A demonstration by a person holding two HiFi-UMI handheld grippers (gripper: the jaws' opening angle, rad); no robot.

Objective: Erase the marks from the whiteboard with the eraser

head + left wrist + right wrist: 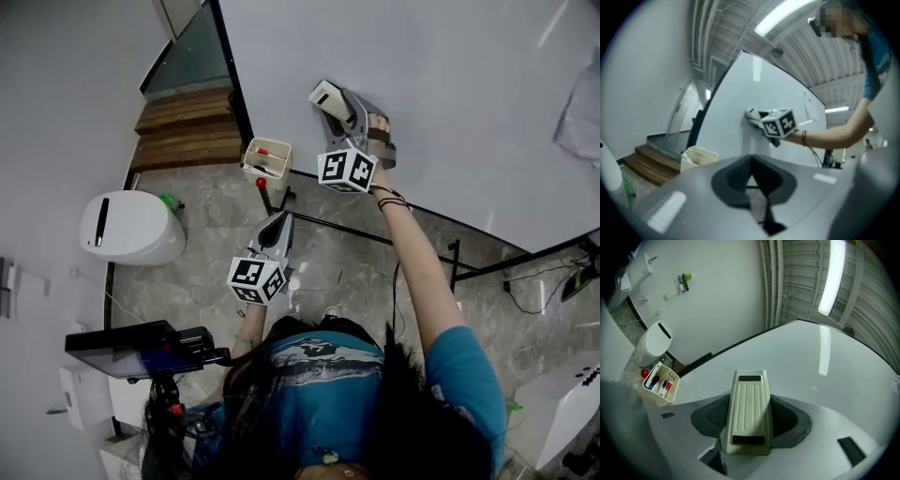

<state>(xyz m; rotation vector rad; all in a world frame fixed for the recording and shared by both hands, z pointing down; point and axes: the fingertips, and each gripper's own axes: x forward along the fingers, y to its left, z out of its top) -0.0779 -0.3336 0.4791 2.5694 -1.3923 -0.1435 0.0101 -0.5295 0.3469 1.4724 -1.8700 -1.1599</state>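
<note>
Eraser (749,411) clamped in right gripper (333,105), against whiteboard (450,112) near lower-left corner, bare board beyond; left gripper (277,225) closed, empty.

Open whiteboard (450,94); marker box (267,156) at left

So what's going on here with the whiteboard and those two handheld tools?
A person stands at a whiteboard with a tool in each hand. The right tool is clamped on a cream eraser and appears to press it against the board. The left tool hangs lower, jaws together with nothing between them. No marks show on the part of the board in view. A tray of markers sits by the board's edge.
</note>
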